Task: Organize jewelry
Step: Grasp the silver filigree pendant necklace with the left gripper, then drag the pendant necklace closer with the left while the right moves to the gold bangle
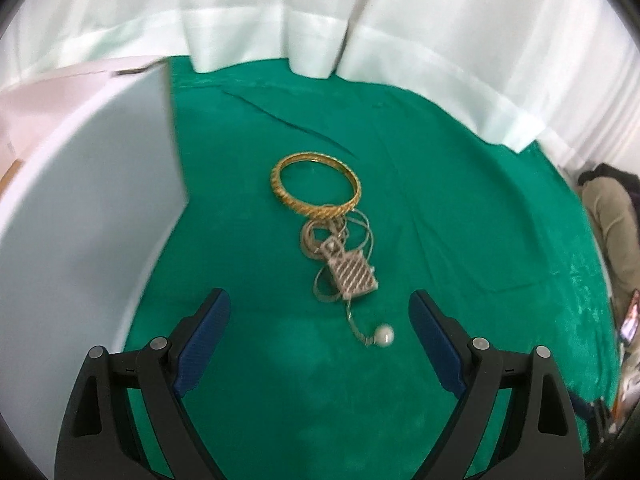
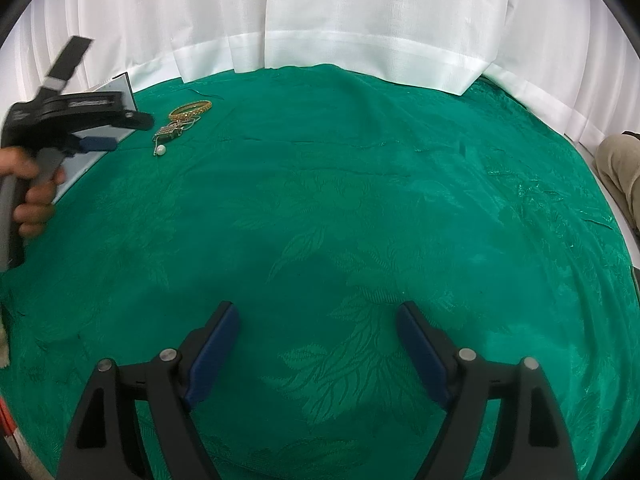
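L gripper (image 1: 320, 304) hangs just short of the jewelry pile on the green desk (image 1: 460, 200), fingers spread wide, nothing betw them. R gripper (image 2: 318, 316) is well apart from the pile, over bare cloth, fingers also spread and empty.

Landmark = bangle (image 1: 316, 182), gold, lying flat. Just on the near side of it, w/ the chain (image 1: 340, 232) loops touching its rim or maybe tucked under it (can't tell which), sits a silver chain in a loose tangle. Pendant (image 1: 352, 274), rectangular w/ a striped face, lies on the chain nearer the L gripper. One strand trails on to a pearl (image 1: 386, 334), the piece nearest the fingers. White box (image 1: 88, 208) stands close to the bangle's left; prob the place things go, though its inside isn't visible.

Step in hand, I'd say: L gripper picks the first piece. To do it well: go for the pendant or the bunched chain, not the pearl, since round and small means it'll likely roll or squirt out. Come down w/ the fingers straddling the pendant, close slow, lift straight up so the chain unspools clear of the bangle. If the chain is caught on it, the bangle will drag along.

In the way: box wall sits close to the left finger, so little room to swing that side. Cloth is wrinkled and soft; fingers could pinch fabric w/ the chain. White curtain (image 1: 320, 20) hangs beyond the bangle, not an obstacle.
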Demonstrator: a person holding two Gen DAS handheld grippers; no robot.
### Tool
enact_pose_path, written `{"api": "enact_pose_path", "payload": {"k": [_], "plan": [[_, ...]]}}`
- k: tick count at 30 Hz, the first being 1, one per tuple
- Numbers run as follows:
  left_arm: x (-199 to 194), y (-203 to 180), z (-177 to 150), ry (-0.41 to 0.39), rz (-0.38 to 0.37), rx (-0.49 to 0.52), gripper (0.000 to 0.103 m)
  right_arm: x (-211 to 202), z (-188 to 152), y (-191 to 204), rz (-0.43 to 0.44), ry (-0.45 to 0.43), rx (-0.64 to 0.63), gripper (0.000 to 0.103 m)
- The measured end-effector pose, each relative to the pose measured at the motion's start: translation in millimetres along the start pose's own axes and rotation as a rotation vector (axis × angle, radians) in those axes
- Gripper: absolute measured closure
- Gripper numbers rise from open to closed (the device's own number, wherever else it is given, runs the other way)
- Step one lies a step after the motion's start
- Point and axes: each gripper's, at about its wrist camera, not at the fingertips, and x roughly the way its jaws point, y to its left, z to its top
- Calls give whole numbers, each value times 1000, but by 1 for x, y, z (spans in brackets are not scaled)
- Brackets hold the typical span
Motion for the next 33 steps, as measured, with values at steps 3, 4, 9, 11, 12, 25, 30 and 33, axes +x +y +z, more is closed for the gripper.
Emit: {"api": "enact_pose_path", "payload": {"k": [3,4,9,11,12,25,30,33], "plan": [[16,-15,9,12,33,47,12,0,0,0,0,1,-1,18],[21,-17,13,17,47,62,11,0,-1,0,0,1,0,17],[36,-23,23,15,168,90,14,-1,-1,0,0,1,0,17],[36,-23,23,12,191,94,17,-1,-1,0,0,1,0,17],[36,-24,23,10,194,98,20,-1,-1,0,0,1,0,17],[6,-19,10,32,133,114,73,-1,0,0,1,1,0,17],[-31,-8,-18,29,93,84,73,-1,0,0,1,2,0,17],[-53,1,-44,42,80,70,73,-1,0,0,2,2,0,17]]}}
